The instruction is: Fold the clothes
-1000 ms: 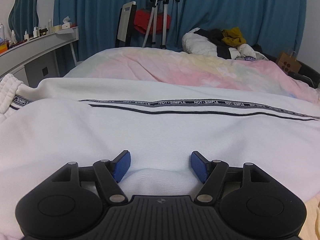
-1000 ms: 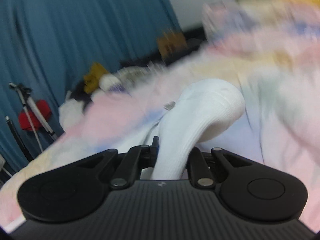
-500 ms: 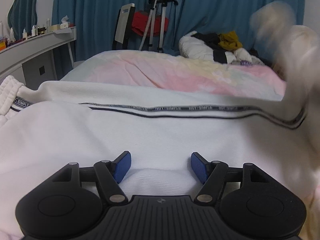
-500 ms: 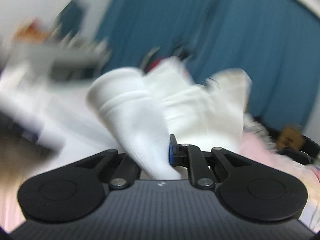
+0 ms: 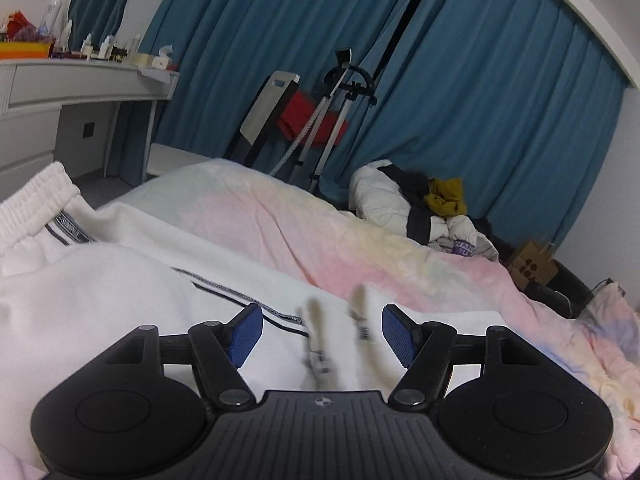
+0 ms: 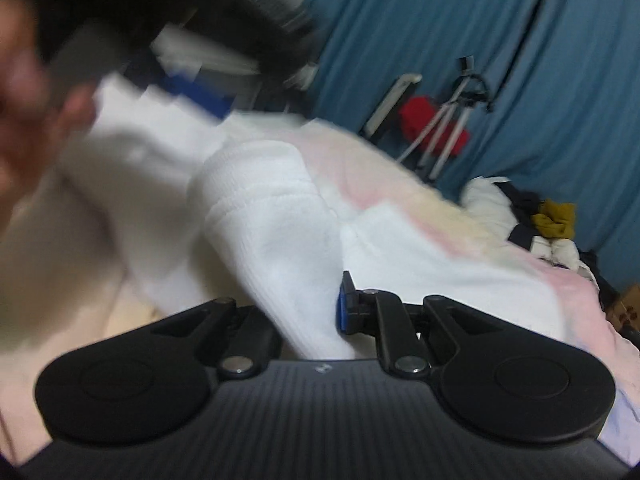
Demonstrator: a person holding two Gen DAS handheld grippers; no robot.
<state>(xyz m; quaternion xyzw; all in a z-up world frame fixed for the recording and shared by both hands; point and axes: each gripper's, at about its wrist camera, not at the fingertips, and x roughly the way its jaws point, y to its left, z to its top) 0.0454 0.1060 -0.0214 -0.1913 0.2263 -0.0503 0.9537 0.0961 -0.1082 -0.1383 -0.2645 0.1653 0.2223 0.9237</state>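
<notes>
Trousers (image 5: 100, 292), white with a dark lettered side stripe, lie spread on the bed (image 5: 320, 232) under and ahead of the left gripper (image 5: 322, 334), whose jaws stand wide apart with nothing between them. Right gripper (image 6: 308, 312) is clamped on a ribbed white cuff (image 6: 264, 216) rising between its jaws. Stripe lettering is too blurred to read.

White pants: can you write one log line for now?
left gripper: open over white pants | right gripper: shut on pants cuff | bed
</notes>
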